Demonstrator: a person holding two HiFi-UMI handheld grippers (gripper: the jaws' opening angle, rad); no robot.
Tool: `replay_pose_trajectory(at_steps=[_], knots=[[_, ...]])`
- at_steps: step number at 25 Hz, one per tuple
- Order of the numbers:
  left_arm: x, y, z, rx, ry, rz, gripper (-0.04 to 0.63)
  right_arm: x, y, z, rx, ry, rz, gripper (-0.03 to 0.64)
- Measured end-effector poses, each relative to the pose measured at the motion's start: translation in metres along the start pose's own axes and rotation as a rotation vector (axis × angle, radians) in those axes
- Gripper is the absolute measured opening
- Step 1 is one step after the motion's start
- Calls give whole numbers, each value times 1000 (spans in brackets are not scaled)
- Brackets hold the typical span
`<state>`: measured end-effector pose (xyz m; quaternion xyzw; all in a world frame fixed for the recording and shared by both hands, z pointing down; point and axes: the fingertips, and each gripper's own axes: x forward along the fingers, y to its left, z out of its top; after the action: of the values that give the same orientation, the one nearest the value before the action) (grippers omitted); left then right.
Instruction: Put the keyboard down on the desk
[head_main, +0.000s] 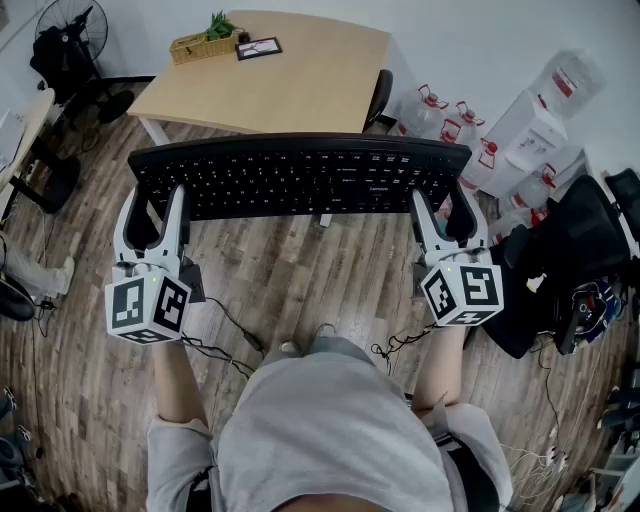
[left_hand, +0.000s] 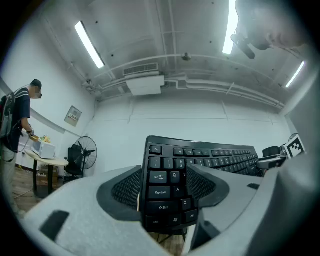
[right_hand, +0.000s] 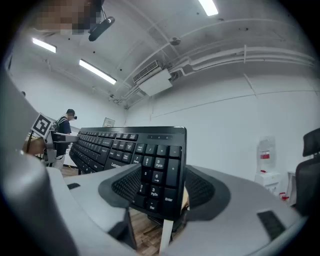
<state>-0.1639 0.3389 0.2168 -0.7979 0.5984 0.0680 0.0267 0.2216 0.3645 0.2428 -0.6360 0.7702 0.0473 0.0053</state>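
Holding the long black plastic keyboard level in the air above the wood-plank floor: left gripper clamped on its left end, right gripper clamped on its right end (number-pad side). The pale wooden bench stands just beyond it.

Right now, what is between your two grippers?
The keyboard stretches between the left gripper and right gripper, each clamping one end; the head view shows it.
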Motion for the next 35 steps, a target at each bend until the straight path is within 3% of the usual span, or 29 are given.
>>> replay_pose_trajectory(at_steps=[20,29,35], knots=[[3,4,29,9,13,-56,273,-17,10,25,7,6,-72,249],[15,35,-11,-6,-8,-57,273,10,30,-7,-23,-13,-80,249],[60,42,-15,6,-15,-36,273,62,13,-13,-15,-23,-63,249]])
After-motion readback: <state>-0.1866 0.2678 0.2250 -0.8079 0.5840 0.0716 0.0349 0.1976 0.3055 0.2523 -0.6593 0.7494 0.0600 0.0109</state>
